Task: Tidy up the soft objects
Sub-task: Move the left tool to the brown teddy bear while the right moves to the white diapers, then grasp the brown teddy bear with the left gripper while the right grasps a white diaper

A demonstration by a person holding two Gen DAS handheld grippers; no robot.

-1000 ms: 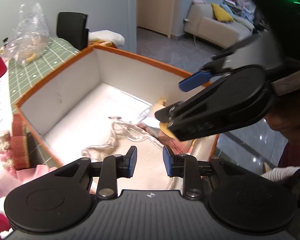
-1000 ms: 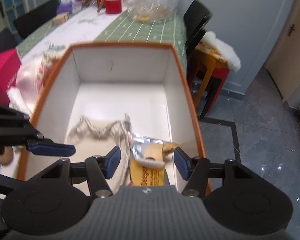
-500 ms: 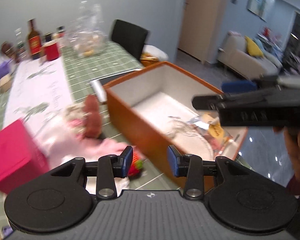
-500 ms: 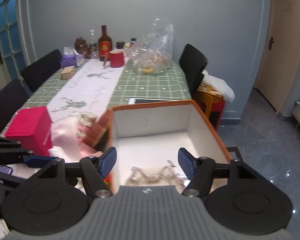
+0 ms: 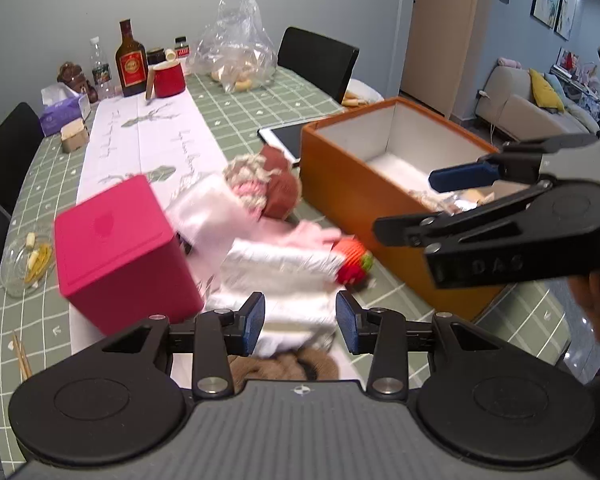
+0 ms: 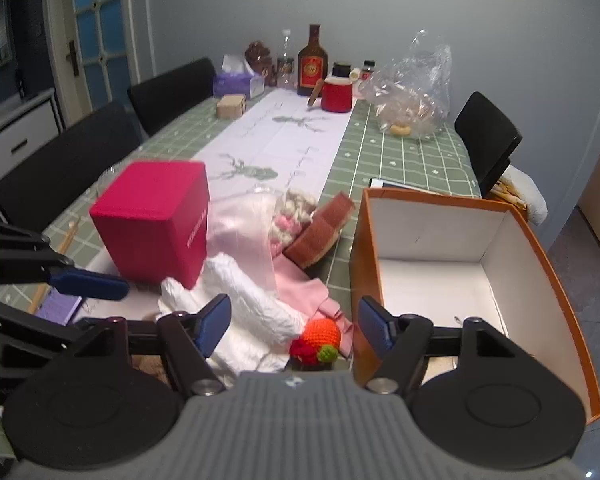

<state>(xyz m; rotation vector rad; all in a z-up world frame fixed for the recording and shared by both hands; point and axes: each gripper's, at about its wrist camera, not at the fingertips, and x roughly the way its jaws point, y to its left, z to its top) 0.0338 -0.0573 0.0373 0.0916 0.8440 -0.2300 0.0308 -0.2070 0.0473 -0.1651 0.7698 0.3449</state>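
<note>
**Both grippers lifted clear of the box, jaws apart over the soft pile**

The green checked table (image 6: 400, 152) fills both views, with a white runner (image 6: 284, 140) down its middle. The orange box (image 5: 352, 184) stands at the right of each frame, white inside; in the left wrist view some fabric and a packet show on its floor, partly hidden by the other gripper. A red cube box (image 6: 156, 216) sits left of centre.

Between cube and orange box lies the pile of soft objects: a white quilted cloth (image 6: 256, 312), a pink cloth (image 6: 300, 288), a brown knitted piece (image 6: 320, 232) with a pink-and-cream knit bundle (image 5: 248, 184) beside it, and a small orange crocheted toy (image 6: 320, 338) just beside the box's near corner.

The left gripper (image 5: 300, 320) is held low and level above the white cloth, its fingers spread and empty. The right gripper (image 6: 294, 322) hovers over the crocheted toy and the box's left wall, fingers wide apart, holding nothing. In the left wrist view it crosses the right of the frame above the box.

One second ago both grippers pointed down into the box, the right one over the packet. Since then both have drawn back and tilted up, so the whole table, bottle (image 6: 313, 62) and red mug (image 6: 337, 94) have come into view.
</note>
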